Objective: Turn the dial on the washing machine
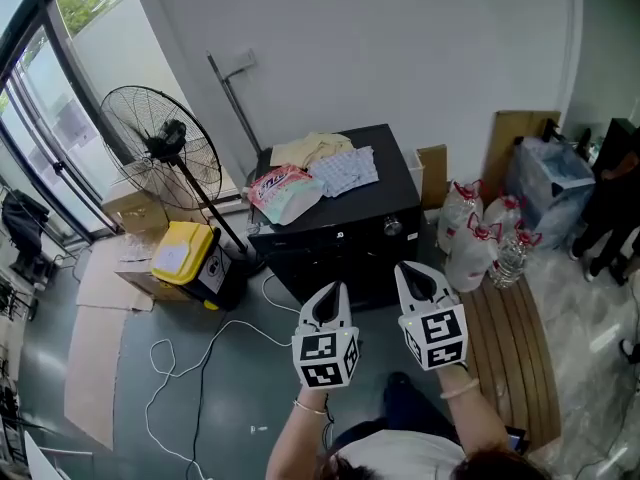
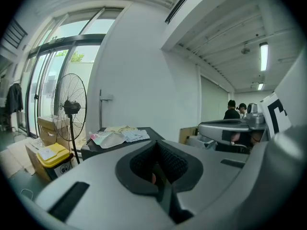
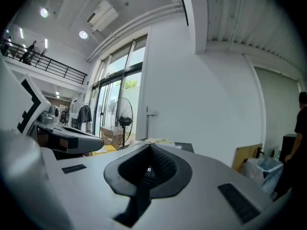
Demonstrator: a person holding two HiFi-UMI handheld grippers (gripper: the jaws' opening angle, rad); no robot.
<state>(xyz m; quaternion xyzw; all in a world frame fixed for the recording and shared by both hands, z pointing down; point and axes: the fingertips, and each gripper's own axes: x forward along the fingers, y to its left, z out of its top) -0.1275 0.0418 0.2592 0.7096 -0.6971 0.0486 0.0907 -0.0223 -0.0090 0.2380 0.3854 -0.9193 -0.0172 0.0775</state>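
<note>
The black washing machine (image 1: 340,240) stands against the white wall, with its silver dial (image 1: 391,226) on the front panel near the right corner. Both grippers hover in front of it, short of touching it. My left gripper (image 1: 333,294) is shut with nothing in it and sits below the machine's front. My right gripper (image 1: 413,274) is also shut and empty, just below and right of the dial. In the left gripper view the closed jaws (image 2: 158,169) point past the machine's top (image 2: 96,146). The right gripper view shows closed jaws (image 3: 146,169) and hides the dial.
Folded clothes (image 1: 325,160) and a pink detergent bag (image 1: 283,192) lie on the machine. A standing fan (image 1: 165,148) and a yellow bin (image 1: 185,255) are at the left, a cable (image 1: 190,358) on the floor. White bags (image 1: 470,236) and a wooden bench (image 1: 515,348) are at the right.
</note>
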